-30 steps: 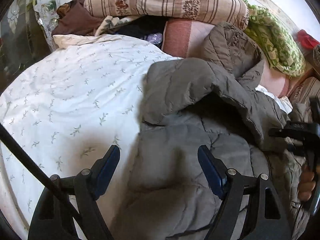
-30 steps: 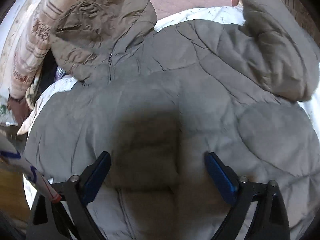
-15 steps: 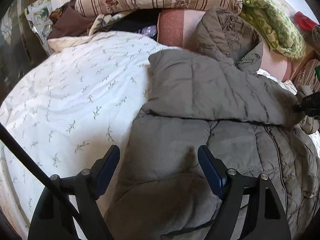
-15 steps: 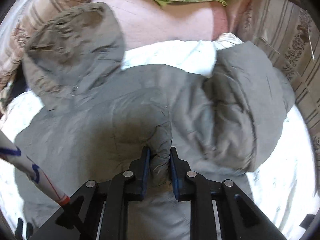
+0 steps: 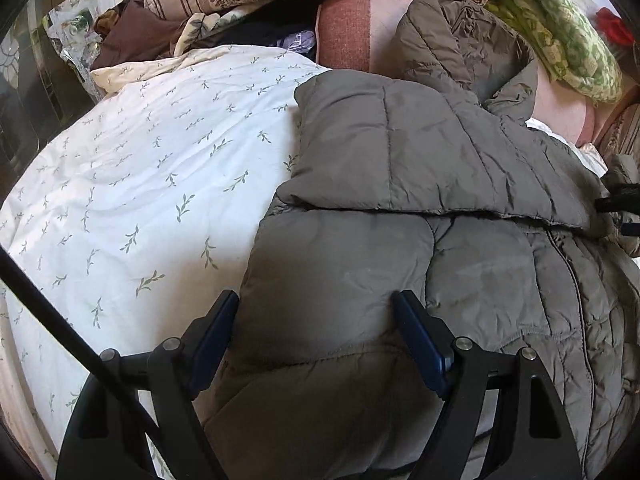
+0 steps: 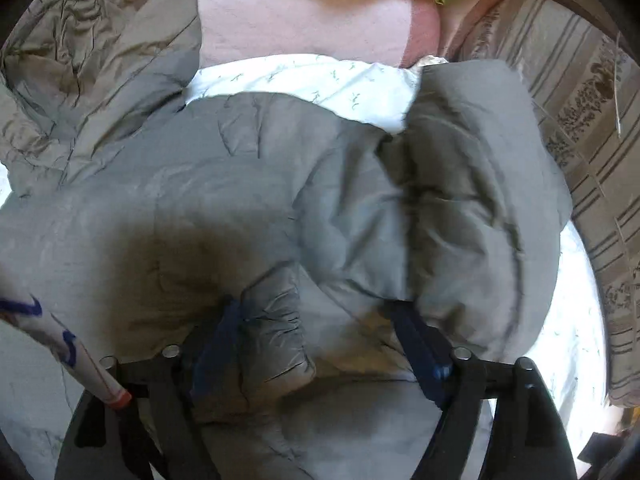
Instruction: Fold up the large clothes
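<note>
Grey quilted jacket [image 5: 420, 152] between spread claws

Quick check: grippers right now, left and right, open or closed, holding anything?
Left gripper: open, holding nothing, above the grey puffer jacket.
Right gripper: open, holding nothing; a sleeve cuff lies between its fingers.

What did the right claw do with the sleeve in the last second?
The right claw shut on the sleeve cuff, carried the sleeve across the puffer jacket, then opened and released it. The left claw stayed open over the jacket.
</note>
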### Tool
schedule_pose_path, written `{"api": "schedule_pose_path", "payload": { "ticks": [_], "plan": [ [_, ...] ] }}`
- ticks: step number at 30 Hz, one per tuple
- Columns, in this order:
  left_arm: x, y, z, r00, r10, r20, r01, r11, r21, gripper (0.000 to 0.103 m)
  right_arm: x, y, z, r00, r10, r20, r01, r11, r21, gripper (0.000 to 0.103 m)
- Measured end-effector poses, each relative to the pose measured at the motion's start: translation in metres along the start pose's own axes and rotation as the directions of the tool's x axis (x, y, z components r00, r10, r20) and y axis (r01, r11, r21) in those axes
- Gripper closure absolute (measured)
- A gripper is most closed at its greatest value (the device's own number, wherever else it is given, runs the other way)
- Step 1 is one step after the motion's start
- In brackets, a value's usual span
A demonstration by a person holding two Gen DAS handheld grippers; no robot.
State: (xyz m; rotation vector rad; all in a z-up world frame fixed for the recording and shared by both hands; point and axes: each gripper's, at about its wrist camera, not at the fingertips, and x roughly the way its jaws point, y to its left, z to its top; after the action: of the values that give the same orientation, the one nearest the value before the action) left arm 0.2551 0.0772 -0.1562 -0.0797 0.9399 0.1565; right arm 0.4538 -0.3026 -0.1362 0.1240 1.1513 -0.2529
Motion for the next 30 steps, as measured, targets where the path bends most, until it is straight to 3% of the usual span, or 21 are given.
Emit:
{"api": "schedule_pose_path", "payload": {
  "ticks": [3,6,8,11,13,16,18,24,26,30],
  "plan": [
    [-0.006,0.002,-0.003,1.000,-0.001,0.007,0.001,1.000,-0.011,0.024,-0.032,-0.032,-0.012,0.989,0.148,0.029,-0.150,0.986,0.072,0.019],
    [-0.020,0.002,-0.009,0.999,-0.019,0.034,0.020,0.999,-0.026,0.024,-0.062,-0.080,-0.028,0.969,0.232,0.081,-0.241,0.964,0.116,0.019],
    [-0.029,0.001,-0.013,0.998,-0.029,0.060,0.032,0.999,-0.039,0.024,-0.068,-0.111,-0.031,0.971,0.217,0.101,-0.230,0.962,0.147,0.019],
    [-0.035,-0.003,-0.019,0.995,-0.060,0.084,0.064,0.997,-0.052,0.024,-0.063,-0.174,-0.044,0.986,0.128,0.106,-0.151,0.955,0.254,0.019],
    [-0.033,-0.010,-0.022,0.991,-0.109,0.077,0.112,0.993,-0.039,0.024,-0.047,-0.220,-0.050,0.990,0.108,0.093,-0.135,0.921,0.365,0.022],
    [-0.028,-0.021,-0.027,0.992,-0.087,0.086,0.088,0.996,-0.001,0.024,-0.023,-0.277,-0.054,0.986,0.139,0.093,-0.167,0.843,0.511,0.033],
    [-0.021,-0.030,-0.030,0.995,-0.060,0.075,0.058,0.998,0.034,0.024,-0.005,-0.306,-0.050,0.974,0.190,0.124,-0.226,0.782,0.580,0.033],
    [-0.008,-0.035,-0.029,0.998,-0.042,0.045,0.039,0.998,0.056,0.020,0.041,-0.321,-0.019,0.943,0.278,0.184,-0.329,0.688,0.646,0.033],
    [-0.004,-0.035,-0.028,0.998,-0.044,0.036,0.042,0.998,0.051,0.019,0.050,-0.319,-0.003,0.941,0.268,0.205,-0.336,0.681,0.650,0.033],
    [0.000,-0.037,-0.027,0.999,-0.042,0.030,0.040,0.998,0.050,0.016,0.060,-0.327,0.019,0.939,0.255,0.232,-0.344,0.666,0.662,0.015]
  ]
}}
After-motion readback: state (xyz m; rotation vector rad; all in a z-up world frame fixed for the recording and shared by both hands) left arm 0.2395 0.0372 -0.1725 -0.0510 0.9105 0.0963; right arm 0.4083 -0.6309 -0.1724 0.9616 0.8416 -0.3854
